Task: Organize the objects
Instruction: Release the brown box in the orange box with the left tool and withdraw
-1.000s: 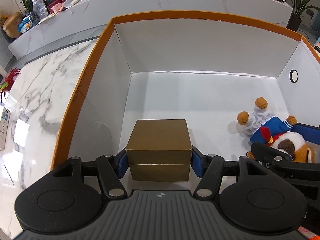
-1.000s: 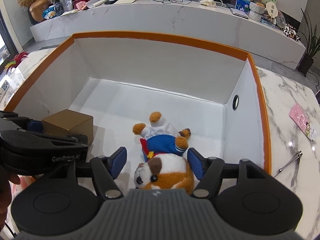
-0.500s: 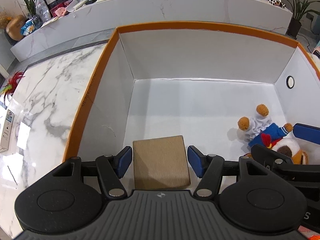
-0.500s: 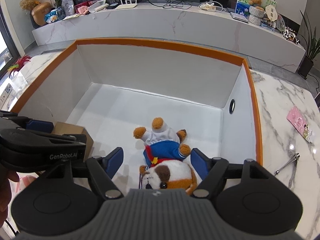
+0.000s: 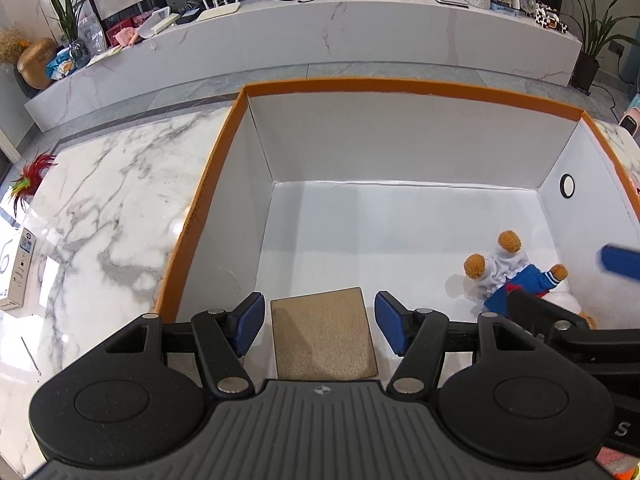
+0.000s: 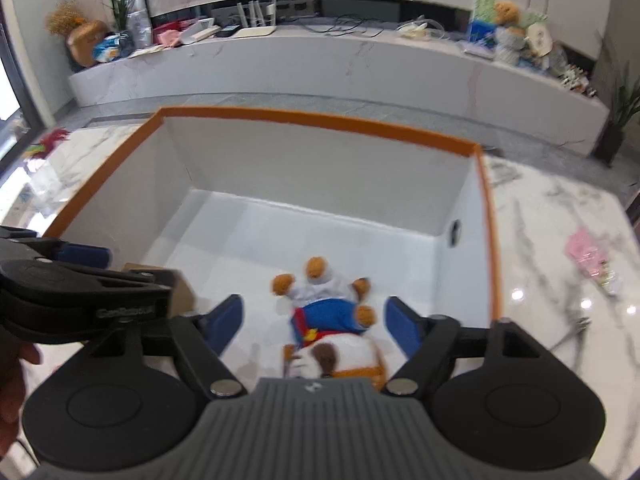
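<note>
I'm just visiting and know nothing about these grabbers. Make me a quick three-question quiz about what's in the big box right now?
1. True or false: the left gripper is clamped on the brown box.
2. Which lies inside the orange-rimmed bin? A) scissors B) plush toy C) router
3. Fill in: the right gripper has its jaws ____ above the plush toy.

Key: 1 false, its blue pads stand apart from the box sides; 2 B; 3 open.
</note>
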